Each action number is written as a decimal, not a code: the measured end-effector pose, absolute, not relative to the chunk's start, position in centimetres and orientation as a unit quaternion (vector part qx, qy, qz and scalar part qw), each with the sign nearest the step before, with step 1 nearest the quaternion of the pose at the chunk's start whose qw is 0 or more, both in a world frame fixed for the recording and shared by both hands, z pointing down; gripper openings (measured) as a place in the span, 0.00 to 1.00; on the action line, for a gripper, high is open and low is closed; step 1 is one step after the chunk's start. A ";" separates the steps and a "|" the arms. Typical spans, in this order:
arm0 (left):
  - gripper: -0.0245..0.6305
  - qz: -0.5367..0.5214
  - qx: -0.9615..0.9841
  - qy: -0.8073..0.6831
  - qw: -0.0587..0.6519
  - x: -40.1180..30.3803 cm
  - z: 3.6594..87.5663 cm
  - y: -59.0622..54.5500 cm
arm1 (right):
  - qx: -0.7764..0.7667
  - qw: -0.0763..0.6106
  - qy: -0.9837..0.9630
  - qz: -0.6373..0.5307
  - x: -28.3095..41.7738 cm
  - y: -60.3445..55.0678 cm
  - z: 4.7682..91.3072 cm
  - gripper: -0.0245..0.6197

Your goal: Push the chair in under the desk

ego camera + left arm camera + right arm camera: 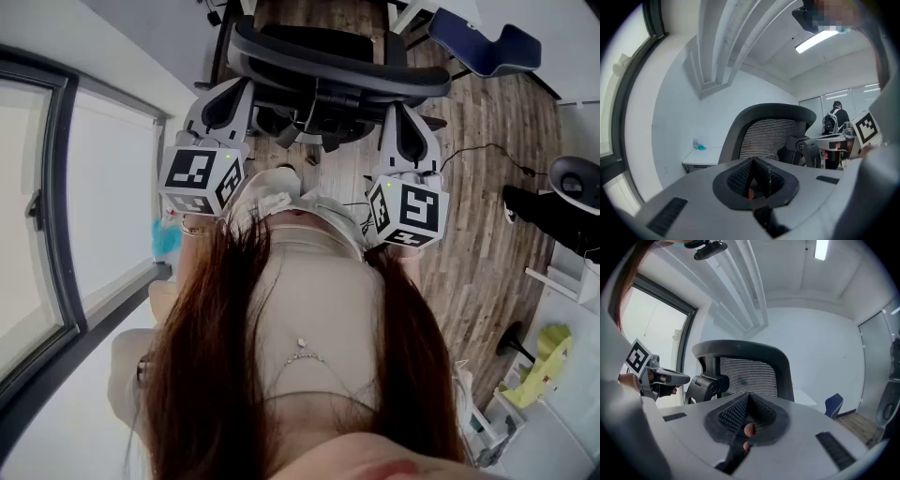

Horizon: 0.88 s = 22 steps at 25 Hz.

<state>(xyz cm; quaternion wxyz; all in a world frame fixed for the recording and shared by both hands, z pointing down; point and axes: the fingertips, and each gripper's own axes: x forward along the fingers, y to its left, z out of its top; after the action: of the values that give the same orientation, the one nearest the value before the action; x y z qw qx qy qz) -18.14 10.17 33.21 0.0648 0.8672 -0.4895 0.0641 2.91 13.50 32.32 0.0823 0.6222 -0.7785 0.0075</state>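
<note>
**While the left gripper (223, 101) and right gripper (405, 122) are pinched shut, the chair (337, 66) stands just ahead**

Both grippers point side by side at the black chair, each with its jaws pressed together on nothing. The mesh backrest (771, 136) rises directly beyond both sets of tips; whether they touch it cannot be told. Past the chair, ahead and left of the left gripper, lies a white desk (703, 158).

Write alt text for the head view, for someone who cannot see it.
Seen from above the person's head, the left gripper and right gripper point at the back of a black office chair just ahead on a wooden floor. Long hair fills the lower frame; a window runs down the left.
</note>
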 end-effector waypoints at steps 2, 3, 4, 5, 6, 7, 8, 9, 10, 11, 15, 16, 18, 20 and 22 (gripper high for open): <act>0.04 0.065 0.867 -0.490 0.065 -18.1 33.3 10.2 | 0.622 0.084 -0.779 0.006 3.0 13.5 32.3 0.08; 0.04 0.066 0.867 -0.490 0.065 -18.1 33.3 10.2 | 0.622 0.084 -0.779 0.004 2.9 13.5 32.4 0.07; 0.04 0.066 0.867 -0.489 0.065 -18.1 33.4 10.2 | 0.621 0.085 -0.779 0.003 2.9 13.5 32.4 0.08; 0.04 0.067 0.867 -0.489 0.064 -18.0 33.4 10.1 | 0.620 0.086 -0.780 0.002 2.8 13.5 32.4 0.08; 0.04 0.067 0.868 -0.489 0.064 -18.0 33.4 10.1 | 0.620 0.086 -0.780 0.001 2.8 13.5 32.3 0.07; 0.04 0.068 0.868 -0.488 0.063 -18.0 33.4 10.1 | 0.620 0.085 -0.780 0.001 2.7 13.5 32.3 0.08; 0.04 0.069 0.868 -0.488 0.062 -18.0 33.4 10.1 | 0.620 0.083 -0.780 0.000 2.7 13.5 32.2 0.07; 0.04 0.069 0.869 -0.486 0.061 -18.0 33.4 10.2 | 0.619 0.081 -0.781 0.000 2.6 13.6 32.1 0.08; 0.04 0.069 0.870 -0.484 0.060 -17.9 33.4 10.2 | 0.618 0.079 -0.782 0.000 2.6 13.7 32.0 0.08; 0.04 0.069 0.872 -0.481 0.059 -17.8 33.4 10.3 | 0.617 0.078 -0.783 -0.001 2.5 13.7 32.0 0.08; 0.04 0.069 0.875 -0.476 0.059 -17.7 33.5 10.4 | 0.614 0.080 -0.785 -0.007 2.4 13.8 32.0 0.08; 0.04 0.070 0.875 -0.475 0.058 -17.7 33.5 10.4 | 0.614 0.081 -0.785 -0.008 2.4 13.8 32.0 0.08; 0.04 0.074 0.876 -0.474 0.054 -17.6 33.5 10.3 | 0.613 0.083 -0.785 -0.009 2.5 13.7 32.1 0.08; 0.04 0.078 0.876 -0.473 0.048 -17.6 33.6 10.3 | 0.611 0.081 -0.787 -0.010 2.6 13.7 32.1 0.08; 0.05 0.077 0.877 -0.471 0.046 -17.5 33.6 10.3 | 0.611 0.080 -0.788 -0.014 2.8 13.7 32.1 0.08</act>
<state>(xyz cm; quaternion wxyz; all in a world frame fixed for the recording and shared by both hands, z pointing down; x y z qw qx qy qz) -17.48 10.32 33.65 0.0464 0.8773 -0.4714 0.0770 2.78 13.74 32.11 0.0799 0.6105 -0.7878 -0.0138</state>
